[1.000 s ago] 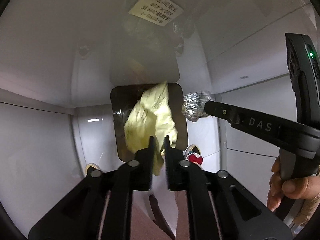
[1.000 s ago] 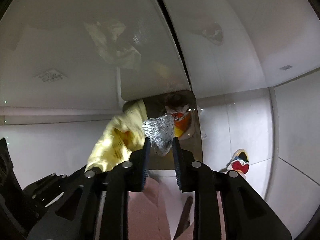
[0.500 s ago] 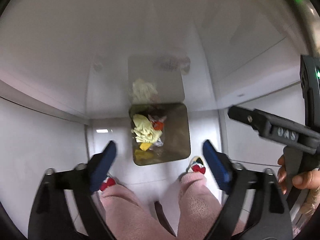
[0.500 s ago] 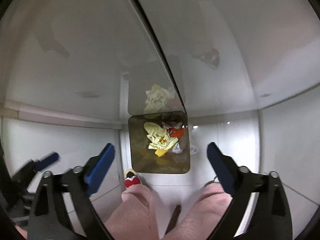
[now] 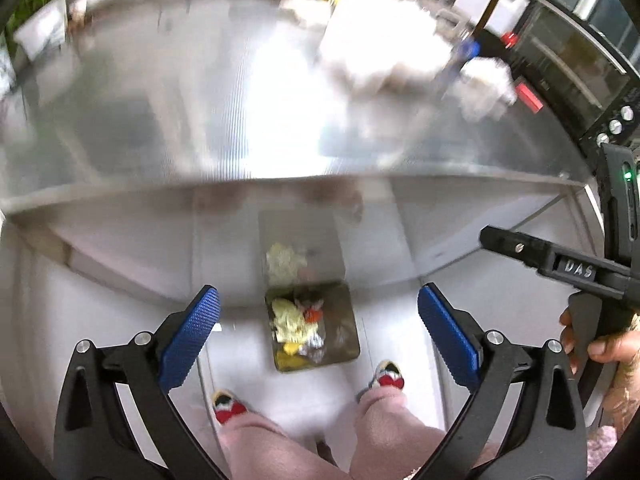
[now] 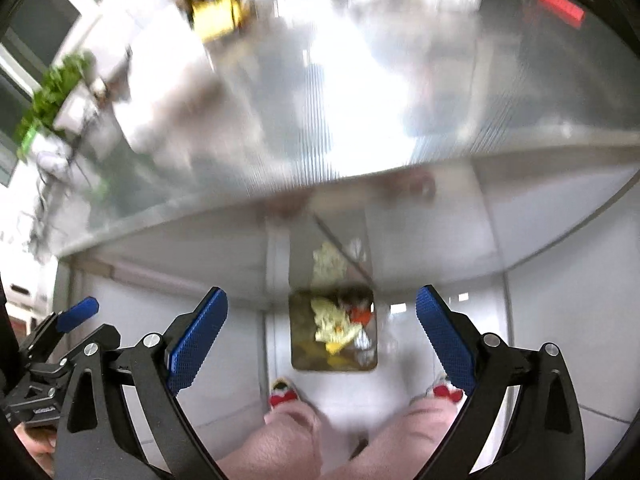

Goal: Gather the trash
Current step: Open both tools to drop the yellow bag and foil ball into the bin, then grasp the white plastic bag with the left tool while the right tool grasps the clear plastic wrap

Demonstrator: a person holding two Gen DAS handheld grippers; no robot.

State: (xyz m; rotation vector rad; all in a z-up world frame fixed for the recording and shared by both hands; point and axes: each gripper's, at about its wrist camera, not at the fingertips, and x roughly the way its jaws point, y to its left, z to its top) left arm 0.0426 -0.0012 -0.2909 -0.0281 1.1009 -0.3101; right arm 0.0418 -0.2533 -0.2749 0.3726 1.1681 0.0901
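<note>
Black hand-held gripper [image 5: 318, 330] frames, blue knurled pads [image 5: 188, 340], silver screws, pink fleece trousers [image 5: 260, 444], red-patterned slippers [image 5: 228, 406]

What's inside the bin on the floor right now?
In the bin: a crumpled yellow wrapper, a foil ball, and something orange-red. Whatever lies beneath that pile is covered. Both grippers, left and right, are open and empty above it.

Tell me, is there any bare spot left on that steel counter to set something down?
Yes: the near and middle stretch of the counter, from its front edge back, looks bare. The far right is crowded with blurred white heaps beside the oven; the far left edge holds small clutter near a plant.
</note>
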